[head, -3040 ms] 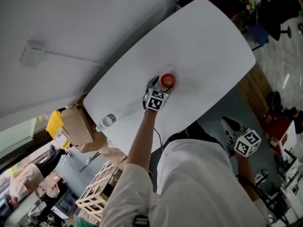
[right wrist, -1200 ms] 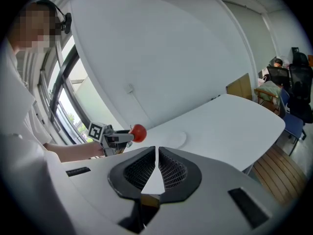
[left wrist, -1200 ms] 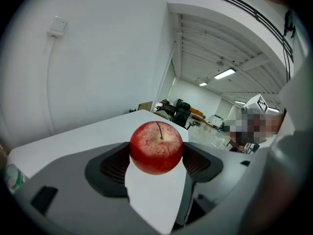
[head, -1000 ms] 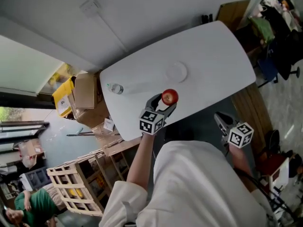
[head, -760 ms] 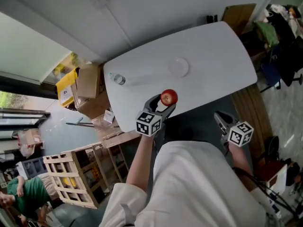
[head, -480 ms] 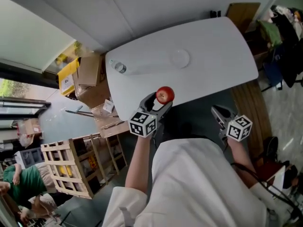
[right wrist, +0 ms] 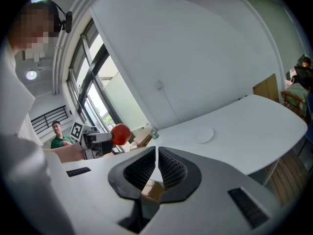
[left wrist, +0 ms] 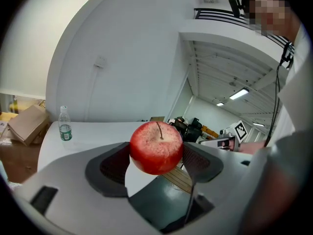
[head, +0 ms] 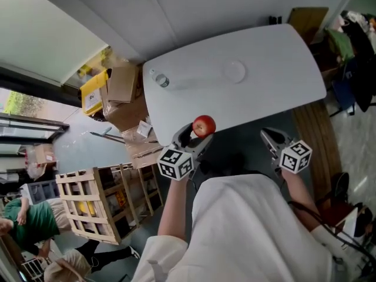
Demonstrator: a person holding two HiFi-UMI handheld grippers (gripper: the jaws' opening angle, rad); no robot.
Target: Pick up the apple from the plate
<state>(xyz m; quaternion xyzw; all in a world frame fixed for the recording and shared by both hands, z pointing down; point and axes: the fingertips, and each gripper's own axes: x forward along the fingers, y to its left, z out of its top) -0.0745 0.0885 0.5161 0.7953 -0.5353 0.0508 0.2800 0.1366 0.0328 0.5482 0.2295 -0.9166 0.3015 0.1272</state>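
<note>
Red apple (head: 204, 125) pinched by the left gripper (head: 197, 136), in the air well apart from the plate (head: 234, 71) on the table (head: 282, 69), while the right gripper (head: 267, 138) has its jaws pressed together.

Red apple among white and grey

Apple (left wrist: 156, 147) red, speckled pale, with a dark stem. Left gripper (left wrist: 156, 153) light grey with black textured pads, its cube (head: 175, 163) white with black square markers; right gripper (right wrist: 156, 163) in the same grey, pads black and cross-ribbed. Table (head: 276, 69) plain white; plate (head: 234, 71) near its far edge whitish, barely distinct from it. Bottle (left wrist: 64, 126) at the left corner clear, with green label and white cap. Beyond that corner, brown cardboard box (head: 122, 82) and yellow box (head: 93, 93). Pale wood crate (head: 88, 204) on blue-grey floor (head: 76, 140). White shirt (head: 252, 234).
</note>
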